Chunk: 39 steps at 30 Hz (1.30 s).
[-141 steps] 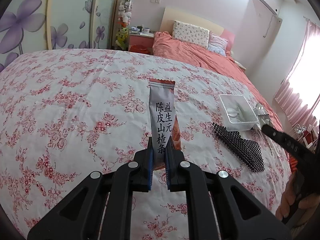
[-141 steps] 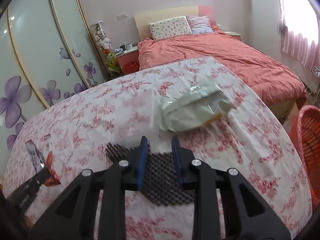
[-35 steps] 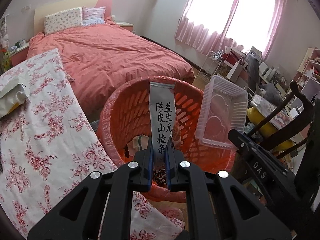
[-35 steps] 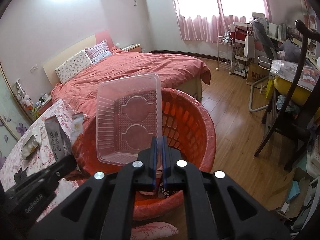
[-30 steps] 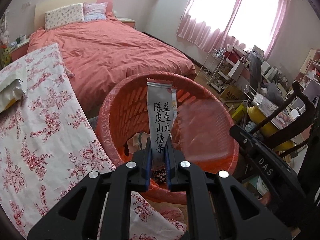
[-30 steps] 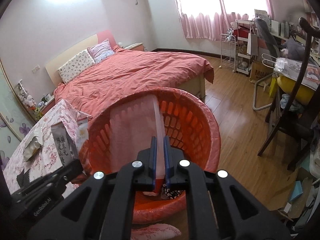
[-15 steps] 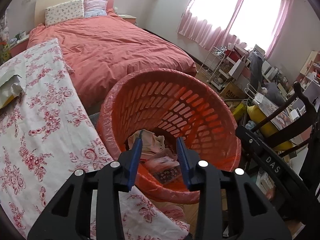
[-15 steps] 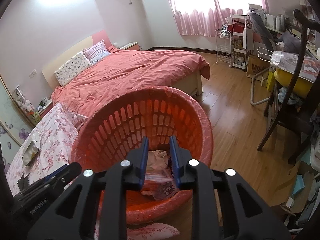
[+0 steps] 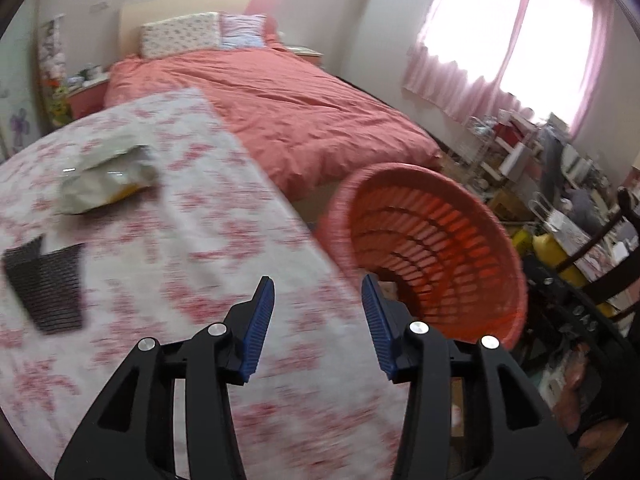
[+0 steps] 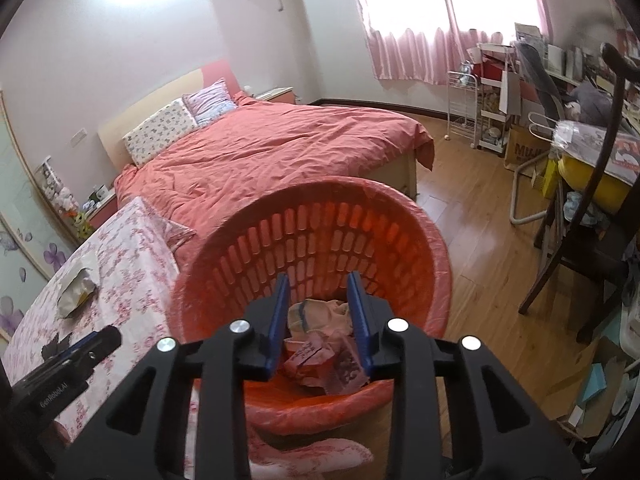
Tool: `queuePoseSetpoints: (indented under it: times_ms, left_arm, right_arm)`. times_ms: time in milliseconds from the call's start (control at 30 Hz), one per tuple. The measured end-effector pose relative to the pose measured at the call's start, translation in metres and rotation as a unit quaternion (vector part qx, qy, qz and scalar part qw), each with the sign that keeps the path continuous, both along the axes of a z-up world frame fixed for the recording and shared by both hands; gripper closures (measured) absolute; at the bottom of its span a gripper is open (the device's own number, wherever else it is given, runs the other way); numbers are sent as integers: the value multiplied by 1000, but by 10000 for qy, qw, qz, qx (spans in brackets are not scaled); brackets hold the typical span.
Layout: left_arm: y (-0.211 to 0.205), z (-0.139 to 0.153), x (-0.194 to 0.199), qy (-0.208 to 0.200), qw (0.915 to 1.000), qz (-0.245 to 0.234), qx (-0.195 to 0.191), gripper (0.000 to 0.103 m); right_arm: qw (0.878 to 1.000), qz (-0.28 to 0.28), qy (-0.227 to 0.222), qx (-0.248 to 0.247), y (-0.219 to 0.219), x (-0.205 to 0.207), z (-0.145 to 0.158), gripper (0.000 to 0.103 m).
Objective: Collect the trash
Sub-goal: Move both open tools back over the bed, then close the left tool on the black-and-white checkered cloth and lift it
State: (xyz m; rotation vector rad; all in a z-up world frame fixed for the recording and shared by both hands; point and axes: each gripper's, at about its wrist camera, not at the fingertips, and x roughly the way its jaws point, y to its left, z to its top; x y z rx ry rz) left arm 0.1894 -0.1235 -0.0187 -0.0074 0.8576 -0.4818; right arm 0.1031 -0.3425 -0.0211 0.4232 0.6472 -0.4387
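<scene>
A red slatted basket point(image 10: 312, 240) stands on the floor beside the floral-cloth table point(image 9: 200, 248); it also shows in the left wrist view point(image 9: 436, 240). Wrappers and other trash point(image 10: 320, 356) lie in its bottom. My right gripper point(image 10: 318, 312) is open and empty above the basket's near rim. My left gripper point(image 9: 318, 320) is open and empty over the table's right edge. A crumpled pale bag point(image 9: 106, 174) and a black mesh piece point(image 9: 46, 280) lie on the table, far left of the left gripper. The bag also shows in the right wrist view point(image 10: 76, 288).
A bed with a salmon cover point(image 10: 280, 148) lies behind the table and basket. A dark wooden chair point(image 10: 592, 216) and cluttered shelves point(image 10: 500, 100) stand to the right on the wood floor. The left gripper's body point(image 10: 60, 372) shows at the lower left of the right wrist view.
Both grippers opened and let the snack packet and the clear tray fall into the basket. My left gripper has since swung left toward the table. The right gripper stays over the basket.
</scene>
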Motion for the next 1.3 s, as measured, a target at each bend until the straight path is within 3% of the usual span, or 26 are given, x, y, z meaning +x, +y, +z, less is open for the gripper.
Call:
queuePoseSetpoints:
  times_ms: [233, 467, 633, 733, 867, 900, 1000, 1100, 1300]
  left_arm:
    - [83, 1, 12, -132, 9947, 947, 386, 50]
    - [170, -12, 35, 94, 9760, 2093, 590, 47]
    - [187, -24, 46, 397, 9728, 2261, 319, 47]
    - [181, -25, 50, 334, 9721, 2288, 396, 47]
    - [173, -25, 54, 314, 9734, 2242, 341, 63]
    - [174, -25, 52, 305, 9740, 2223, 320, 73]
    - [171, -28, 53, 238, 9752, 2166, 377, 91]
    - [177, -29, 52, 238, 9767, 2112, 283, 97]
    - [206, -22, 40, 44, 9756, 2181, 253, 98]
  right_arm:
    - [9985, 524, 39, -125, 46, 14, 7, 65]
    - [9935, 1101, 130, -261, 97, 28, 8, 65]
    - [9899, 1357, 219, -346, 123, 38, 7, 65]
    - [9882, 1456, 268, -403, 135, 41, 7, 65]
    - [9861, 1562, 326, -469, 146, 46, 6, 65]
    - [9858, 1577, 337, -472, 148, 47, 6, 65]
    - [9847, 1635, 370, -486, 154, 50, 5, 65]
    - [9830, 1719, 384, -527, 163, 53, 5, 65]
    - [9795, 1890, 362, -589, 178, 62, 10, 65]
